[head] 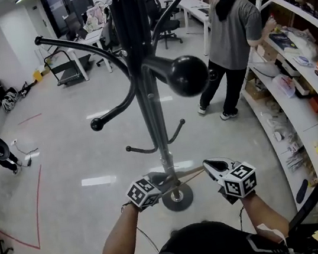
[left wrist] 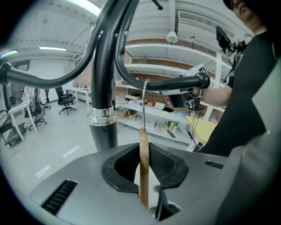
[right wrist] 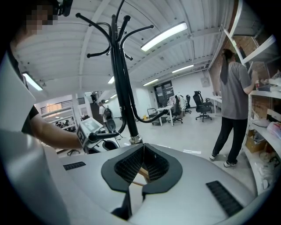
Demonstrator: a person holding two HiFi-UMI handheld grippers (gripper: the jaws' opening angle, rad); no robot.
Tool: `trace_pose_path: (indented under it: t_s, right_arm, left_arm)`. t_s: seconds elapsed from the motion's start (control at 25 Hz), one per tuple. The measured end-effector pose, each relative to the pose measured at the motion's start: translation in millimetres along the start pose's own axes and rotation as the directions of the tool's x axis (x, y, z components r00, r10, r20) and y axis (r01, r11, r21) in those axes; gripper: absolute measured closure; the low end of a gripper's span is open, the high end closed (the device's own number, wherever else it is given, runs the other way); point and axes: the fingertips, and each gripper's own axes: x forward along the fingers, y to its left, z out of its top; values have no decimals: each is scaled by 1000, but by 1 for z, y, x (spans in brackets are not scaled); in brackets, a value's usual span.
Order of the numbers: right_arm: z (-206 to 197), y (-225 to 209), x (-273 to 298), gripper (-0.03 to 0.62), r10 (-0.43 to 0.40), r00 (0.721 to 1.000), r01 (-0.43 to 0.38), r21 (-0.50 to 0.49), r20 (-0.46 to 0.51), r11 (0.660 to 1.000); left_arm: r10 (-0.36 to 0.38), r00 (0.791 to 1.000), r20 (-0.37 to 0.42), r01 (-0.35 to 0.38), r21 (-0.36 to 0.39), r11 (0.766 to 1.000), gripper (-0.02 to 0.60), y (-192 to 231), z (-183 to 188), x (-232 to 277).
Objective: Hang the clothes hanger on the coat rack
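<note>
Wooden hanger sits edge-on between the fingers of the left gripper. The fingers are closed on it, with the pads pressed to both faces of the thin bar. From the top of the wood its wire hook rises straight up and curls over a black arm of the coat rack, one of the low arms that ends in a round knob. In the left gripper view the hook looks to lie on that arm, though I cannot tell whether it bears any weight there.

The right gripper has its fingers closed as well, tips together, with a piece of the same hanger's wood caught between the pads lower down.

In the head view both grippers are near each other in front of the person, one on either side of the rack's pole. The hanger shows as a thin pale line running between them, and the rack's round base lies just below that line in the picture.

The rack stands on a pale grey floor. To the right, well apart from the rack, a person in a grey top faces cluttered white shelves. Office chairs stand farther back.
</note>
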Motion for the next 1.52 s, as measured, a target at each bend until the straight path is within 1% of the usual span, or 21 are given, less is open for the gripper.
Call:
trace_pose_path:
  t_s: [0.32,0.52,0.64,0.84,1.04,1.16,1.24,1.32,1.4,1.52]
  right_arm:
    - [-1,1,3,589,8,1000,-8,-4,-11,1000]
    - [0,1,3,588,10,1000,-10,-4,-7,1000]
    - [1,1,4,588,8,1000,-8,-4,-3,1000]
    - [1,1,4,588,13,1000,-13,-7,0,1000]
    - [4,2,2,588,18,1000,-18,-6,6,1000]
    - [7,3,-2,588,21,1000,-20,-21,16,1000]
    - [9,5,-5,588,25,999,-24,-31,22,999]
    - [14,8,-7,588,29,999,-28,-39,32,999]
    - [20,11,-12,588,31,998,-29,-49,46,998]
    - [34,17,-21,588,36,996,-31,-62,83,998]
  left_arm:
    - [17,1000,-11,-16,13,1000,529,7,0,-3]
    - [47,999,-12,-47,25,999,529,12,1,-3]
    - [44,999,-19,-44,26,999,529,13,0,-3]
    - [40,999,12,-40,8,999,528,12,2,-5]
    - [95,993,66,-94,-14,995,461,18,9,-24]
    - [154,983,102,-151,-31,988,425,20,9,-44]
    - [210,967,144,-203,-58,977,416,22,9,-64]
    - [283,938,202,-266,-108,958,416,23,9,-90]
    - [356,893,276,-317,-179,932,416,21,14,-119]
    - [432,814,388,-346,-274,897,416,9,30,-157]
